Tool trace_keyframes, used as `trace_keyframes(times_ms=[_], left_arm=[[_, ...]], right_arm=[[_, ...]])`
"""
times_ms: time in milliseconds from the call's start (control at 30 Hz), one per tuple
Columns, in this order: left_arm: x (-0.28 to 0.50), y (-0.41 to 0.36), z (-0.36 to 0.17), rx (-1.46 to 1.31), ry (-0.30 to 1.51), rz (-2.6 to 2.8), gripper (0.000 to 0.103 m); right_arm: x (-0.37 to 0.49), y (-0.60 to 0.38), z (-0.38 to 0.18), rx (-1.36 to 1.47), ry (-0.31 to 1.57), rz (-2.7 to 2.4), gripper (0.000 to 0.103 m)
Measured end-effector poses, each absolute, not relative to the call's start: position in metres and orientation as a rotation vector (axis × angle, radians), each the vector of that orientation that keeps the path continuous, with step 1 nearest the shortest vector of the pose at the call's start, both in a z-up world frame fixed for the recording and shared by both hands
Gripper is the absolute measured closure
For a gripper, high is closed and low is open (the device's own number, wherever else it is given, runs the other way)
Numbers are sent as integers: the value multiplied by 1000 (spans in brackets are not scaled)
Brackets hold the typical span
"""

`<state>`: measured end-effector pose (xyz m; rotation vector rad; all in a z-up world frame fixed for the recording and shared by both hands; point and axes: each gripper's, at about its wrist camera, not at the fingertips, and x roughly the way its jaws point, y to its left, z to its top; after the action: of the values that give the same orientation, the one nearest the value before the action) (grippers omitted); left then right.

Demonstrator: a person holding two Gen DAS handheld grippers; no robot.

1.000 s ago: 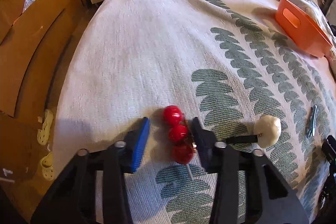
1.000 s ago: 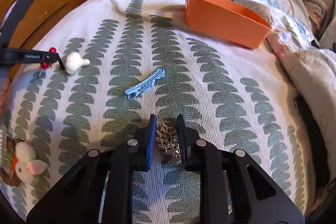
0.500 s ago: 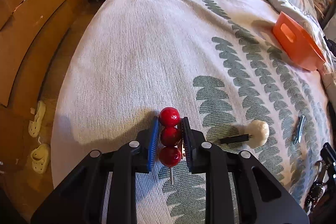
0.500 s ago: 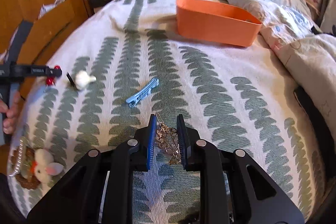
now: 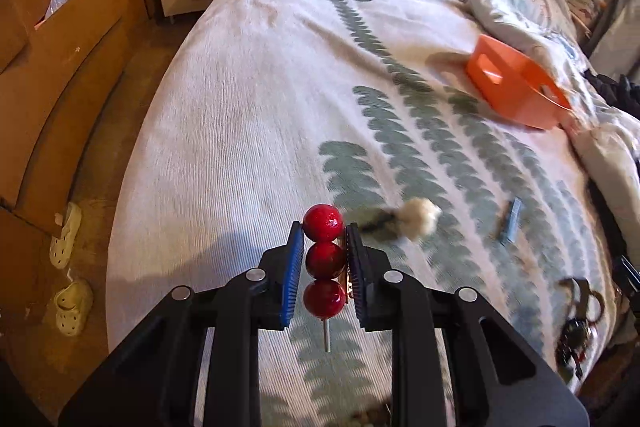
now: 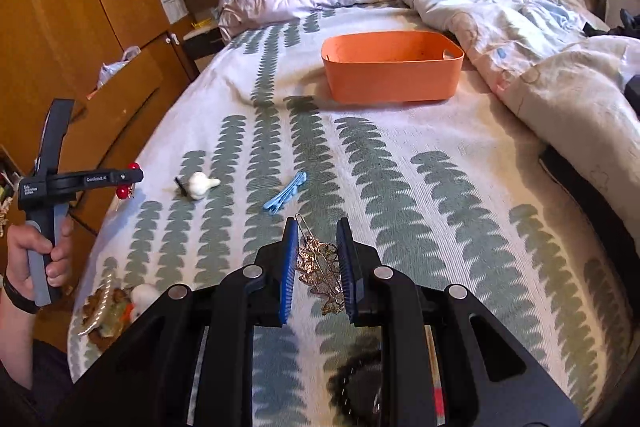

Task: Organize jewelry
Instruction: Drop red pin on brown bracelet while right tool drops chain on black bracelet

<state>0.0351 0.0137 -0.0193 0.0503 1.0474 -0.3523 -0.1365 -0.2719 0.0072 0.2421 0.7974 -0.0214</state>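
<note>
Here, the left gripper has its jaws pressed onto a red bead hairpin, three glossy red balls stacked in a line between the blue pads, with a thin metal pin sticking out below the lowest ball. In the right wrist view the same gripper hangs above the left edge of the bed, clear of the cover, with the person's left hand wrapped round its handle and the red beads just showing at its tip.

The right gripper pinches a gold leaf brooch between its pads, the long clasp pin poking up past the fingertips. It is over the near part of the bed, above the leaf-patterned bedspread.

Lying on the bedspread are a white fluffy hair clip with a black clasp, near the left edge, and a blue hair clip just beside it toward the middle. An orange bin stands farther up the bed toward the headboard, next to a crumpled duvet, well apart from both grippers. At the near left corner lies a small heap with a white plush trinket and a pearl strand; its details are blurred. Wooden wardrobes line the left side of the room.
</note>
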Motion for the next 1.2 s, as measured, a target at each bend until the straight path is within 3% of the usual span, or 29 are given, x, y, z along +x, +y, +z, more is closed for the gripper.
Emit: trace_keyframes(times_ms=[300, 800, 1067, 1133, 1200], left_arm=[[-38, 16, 5, 71, 1018, -411, 81], [-78, 17, -11, 117, 1075, -380, 80], [-75, 19, -14, 101, 1083, -373, 65], [-72, 20, -11, 91, 1071, -367, 56], [-69, 21, -9, 82, 1061, -368, 53]], right_arm=[[-175, -278, 20, 269, 791, -51, 82], [-193, -285, 4, 299, 828, -74, 80], [-190, -286, 1, 300, 818, -83, 74], [-188, -285, 0, 300, 804, -81, 67], [-187, -281, 1, 289, 790, -78, 61]])
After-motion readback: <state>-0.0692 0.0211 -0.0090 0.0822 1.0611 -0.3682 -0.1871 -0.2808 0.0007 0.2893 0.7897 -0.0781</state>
